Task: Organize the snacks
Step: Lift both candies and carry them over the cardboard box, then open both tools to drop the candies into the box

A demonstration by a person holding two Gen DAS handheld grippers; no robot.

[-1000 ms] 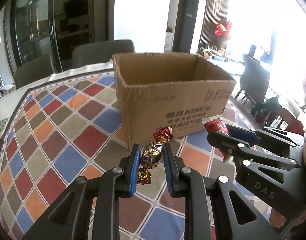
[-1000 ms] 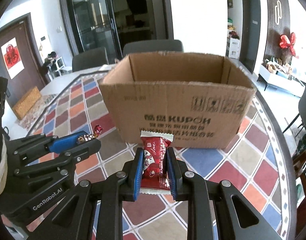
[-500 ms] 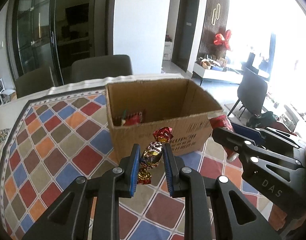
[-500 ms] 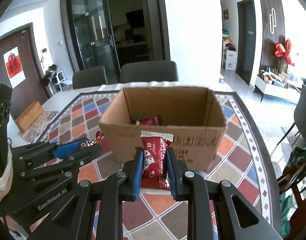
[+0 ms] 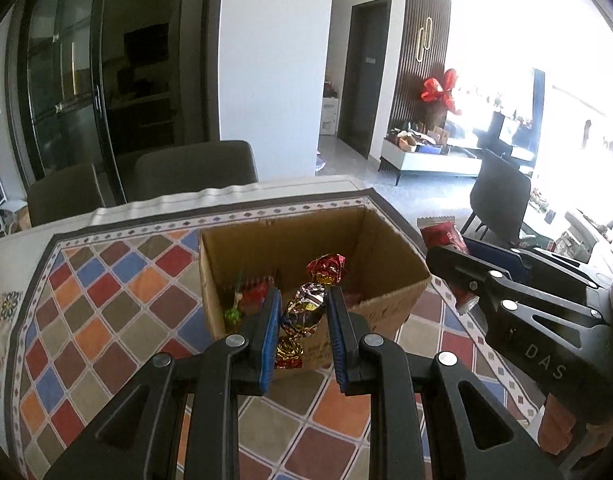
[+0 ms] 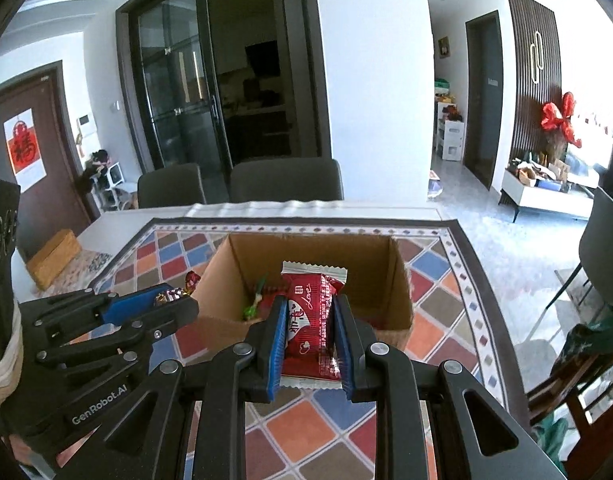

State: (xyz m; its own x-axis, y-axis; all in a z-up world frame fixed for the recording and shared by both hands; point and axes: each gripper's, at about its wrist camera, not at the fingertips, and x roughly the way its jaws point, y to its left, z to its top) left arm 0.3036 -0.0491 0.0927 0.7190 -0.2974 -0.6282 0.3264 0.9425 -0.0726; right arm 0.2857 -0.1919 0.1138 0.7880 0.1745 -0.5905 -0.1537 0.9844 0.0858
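An open cardboard box (image 5: 386, 248) (image 6: 398, 280) stands on the chequered tablecloth, with a few red and green snacks on its floor. My left gripper (image 5: 302, 312) is shut on a foil-wrapped candy (image 5: 306, 304) of red and gold, held just in front of the box's near wall and above its rim. My right gripper (image 6: 310, 320) is shut on a red snack packet (image 6: 310, 312), also raised before the near wall. Each gripper shows in the other's view: the right gripper (image 5: 458, 264) with its packet beside the box's right side, the left gripper (image 6: 174, 300) to the box's left.
The colourful tablecloth (image 5: 106, 312) (image 6: 446, 320) covers a table (image 6: 118, 220). Grey chairs (image 5: 194, 168) (image 6: 286, 180) stand behind its far edge. A brown block (image 6: 52, 256) lies at the table's left. A dark chair (image 5: 498, 200) stands off to the right.
Both grippers have risen with their snacks still held. The box now appears lower in both views, and its inside with the snacks has come into sight.
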